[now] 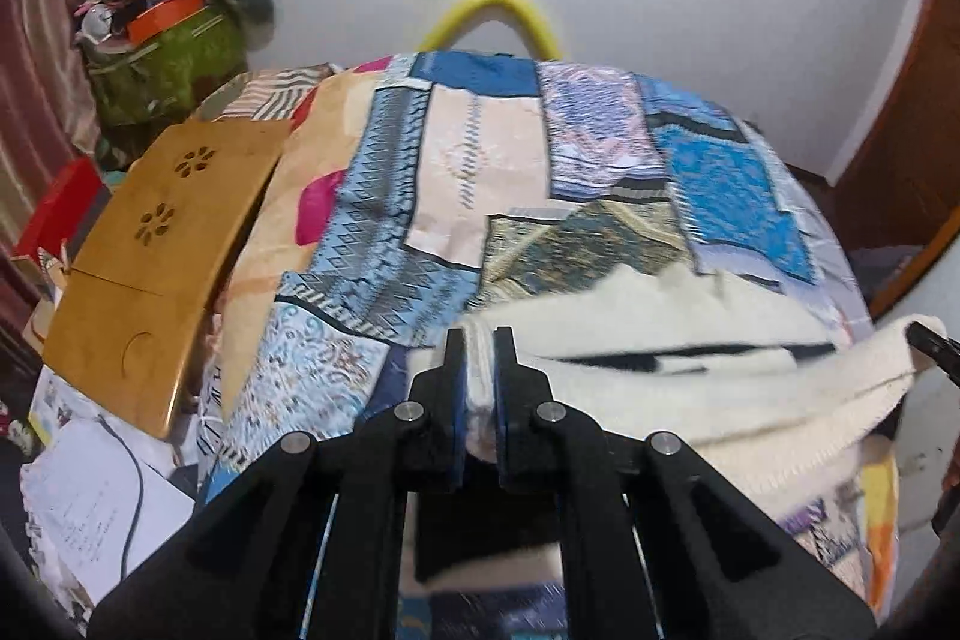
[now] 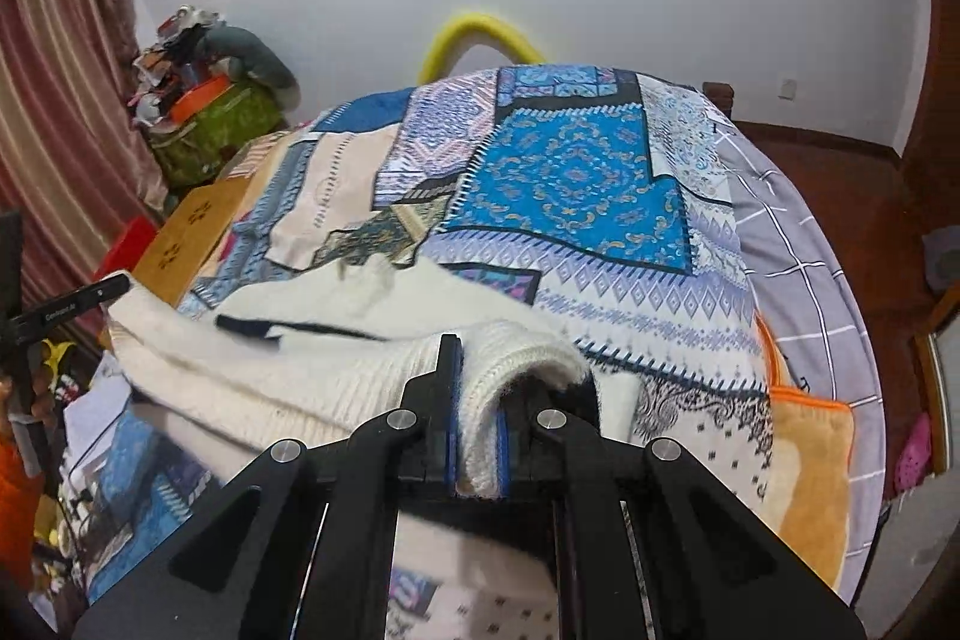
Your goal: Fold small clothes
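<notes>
Both black two-finger grippers clamp the cream knitted sweater with a dark stripe point(image 1: 690, 340): the left gripper point(image 1: 478, 340) pinches one ribbed edge, the right gripper point(image 2: 480, 400) another. The sweater hangs between them just above the blue patchwork bedspread point(image 2: 570, 172).

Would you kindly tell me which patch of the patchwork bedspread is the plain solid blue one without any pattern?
It is the plain blue patch at the far edge of the bedspread, just below the yellow tube. The other blue patches all carry diamonds or scrollwork.
</notes>
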Demonstrator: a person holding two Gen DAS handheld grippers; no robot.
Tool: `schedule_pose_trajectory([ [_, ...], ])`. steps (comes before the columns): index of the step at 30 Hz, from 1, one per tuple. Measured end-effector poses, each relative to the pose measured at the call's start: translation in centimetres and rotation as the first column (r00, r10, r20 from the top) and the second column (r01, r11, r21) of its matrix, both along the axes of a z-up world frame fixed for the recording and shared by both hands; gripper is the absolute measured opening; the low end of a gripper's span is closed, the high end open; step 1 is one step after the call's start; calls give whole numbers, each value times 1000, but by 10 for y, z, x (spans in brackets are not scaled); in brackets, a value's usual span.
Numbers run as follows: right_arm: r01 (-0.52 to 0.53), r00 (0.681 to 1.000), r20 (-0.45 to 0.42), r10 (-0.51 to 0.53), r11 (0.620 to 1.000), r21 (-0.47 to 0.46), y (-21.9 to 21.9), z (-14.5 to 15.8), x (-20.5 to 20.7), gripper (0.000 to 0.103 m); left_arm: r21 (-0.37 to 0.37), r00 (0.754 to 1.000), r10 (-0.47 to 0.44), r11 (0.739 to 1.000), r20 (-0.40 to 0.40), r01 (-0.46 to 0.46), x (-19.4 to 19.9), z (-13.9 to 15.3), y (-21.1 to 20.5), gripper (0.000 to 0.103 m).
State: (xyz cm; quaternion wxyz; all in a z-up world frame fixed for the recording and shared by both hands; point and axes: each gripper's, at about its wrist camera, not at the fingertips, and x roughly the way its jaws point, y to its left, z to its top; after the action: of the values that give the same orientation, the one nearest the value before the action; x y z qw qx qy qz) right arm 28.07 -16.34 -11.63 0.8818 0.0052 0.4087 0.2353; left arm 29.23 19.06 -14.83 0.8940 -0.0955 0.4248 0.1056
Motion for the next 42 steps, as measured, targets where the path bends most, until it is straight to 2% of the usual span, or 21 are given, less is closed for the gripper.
schedule_pose_trajectory([
  [12,45,983,-178,-38,998,36,-1,-56,59,9,4,989,6,1000,-145,-6,59,-75,14,7],
  [17,38,972,-235,-25,998,53,-3,-67,71,11,67,986,5,998,-168,6,68,-87,12,9],
  [19,41,969,-245,-24,997,62,-4,-67,75,12,99,987,11,995,-160,5,70,-85,11,10],
  [21,42,967,-252,-24,997,68,-4,-64,76,14,116,988,11,993,-156,7,71,-81,12,15],
  [22,42,966,-256,-22,996,74,-5,-63,78,15,121,988,14,993,-155,5,71,-79,12,22],
  [25,53,967,-253,-30,995,83,-6,-55,79,29,139,991,25,990,-133,-6,68,-68,14,46],
  [26,63,971,-233,-43,995,77,-7,-49,78,40,147,992,27,989,-122,-9,65,-63,14,54],
  [27,72,975,-213,-55,995,70,-8,-44,77,49,152,993,28,988,-111,-11,63,-57,14,57],
  [28,81,980,-187,-67,995,65,-10,-38,75,53,153,995,27,988,-100,-11,60,-52,14,59],
  [30,83,986,-147,-74,995,53,-12,-26,71,54,147,996,22,989,-85,-9,54,-42,14,61],
  [35,71,993,-94,-70,997,9,-10,-4,58,54,139,998,27,990,-63,-18,36,-21,15,75],
  [42,31,999,-31,-32,999,-33,3,20,28,55,112,998,28,994,-49,-22,5,-7,12,76],
])
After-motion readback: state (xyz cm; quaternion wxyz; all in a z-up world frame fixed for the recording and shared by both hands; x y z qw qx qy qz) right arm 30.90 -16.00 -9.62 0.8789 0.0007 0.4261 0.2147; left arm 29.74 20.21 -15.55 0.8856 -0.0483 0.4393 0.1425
